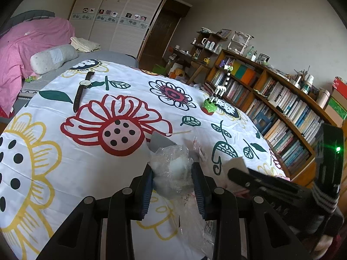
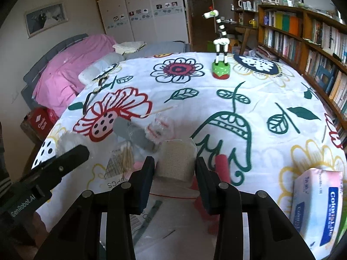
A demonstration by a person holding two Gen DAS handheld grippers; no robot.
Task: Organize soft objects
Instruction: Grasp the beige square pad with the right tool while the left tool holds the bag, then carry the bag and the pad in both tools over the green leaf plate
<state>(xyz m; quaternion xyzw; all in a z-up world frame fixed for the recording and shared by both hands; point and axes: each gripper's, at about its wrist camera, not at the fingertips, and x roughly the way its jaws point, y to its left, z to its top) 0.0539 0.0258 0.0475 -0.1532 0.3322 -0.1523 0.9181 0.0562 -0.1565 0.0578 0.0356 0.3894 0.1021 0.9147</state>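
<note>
Taking the giraffe toy [image 2: 221, 49] on its green and red base as the landmark, at the far side of the tabletop [image 2: 282, 99] with its flowered cloth.

Far to the left of the giraffe toy, near the tabletop's far left edge: a wristwatch [image 1: 81, 90] with a dark strap, laid flat. Nearer than the giraffe toy and to its left: a thin wooden stick [image 2: 161, 110], then a grey piece [image 2: 132, 133] flat on the cloth, with a small crumpled packet with red print [image 2: 157, 127] touching its right end.

Close in, left of the giraffe toy: the left gripper [image 1: 172, 174], jaws closed on a clear plastic bag of white cotton [image 1: 171, 164], held just above the cloth. In the right wrist view, a clear packet of cotton swabs [image 2: 124, 158] flat on the cloth beside that gripper.

Nearly in line with the giraffe toy and close in: the right gripper [image 2: 175, 169], jaws pressed against both sides of a beige woven pad [image 2: 176, 160], gripping it over a flat clear bag [image 2: 169, 223]. Just right of the pad: a red foam roll [image 2: 221, 166], partly hidden behind the right jaw.

Far right of the giraffe toy, at the near edge: a white and pink tissue pack [image 2: 318, 203] with a blue label.
</note>
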